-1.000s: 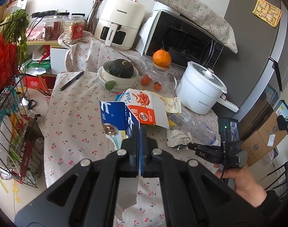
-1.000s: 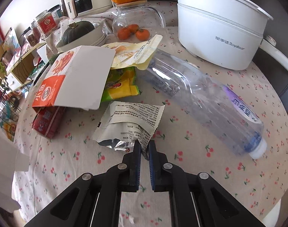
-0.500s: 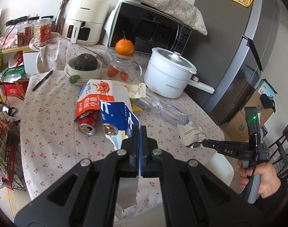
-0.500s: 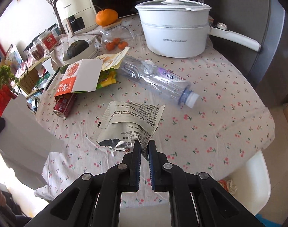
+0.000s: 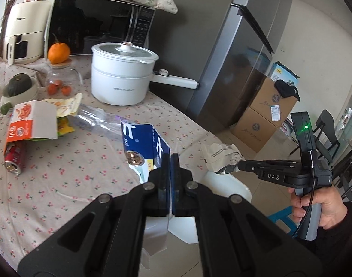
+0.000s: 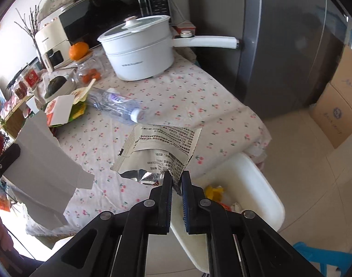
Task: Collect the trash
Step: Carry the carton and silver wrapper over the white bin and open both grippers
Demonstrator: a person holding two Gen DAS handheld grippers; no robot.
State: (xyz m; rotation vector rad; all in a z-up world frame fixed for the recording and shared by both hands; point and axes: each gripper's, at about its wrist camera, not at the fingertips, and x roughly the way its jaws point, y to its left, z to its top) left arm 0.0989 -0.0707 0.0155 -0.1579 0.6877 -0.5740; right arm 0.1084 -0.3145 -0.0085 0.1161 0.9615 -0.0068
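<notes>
White bin (image 6: 250,184) sits right under your right gripper (image 6: 176,180), clamped on the foil pouch (image 6: 162,147); left gripper (image 5: 171,161), pinching the blue carton (image 5: 143,145), trails bench-side.

A home kitchen. A tall grey fridge (image 5: 240,53) stands at 1 o'clock, a microwave (image 5: 95,25) and an air fryer (image 5: 21,37) at 11, and a white electric pot (image 5: 121,78) sits on the counter (image 5: 60,184) under a cherry-print cloth, with cardboard boxes (image 5: 266,115) on the tiled floor at 3 o'clock.

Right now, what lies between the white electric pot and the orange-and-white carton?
A clear plastic bottle on its side, in the right wrist view, between the pot and the carton.
</notes>
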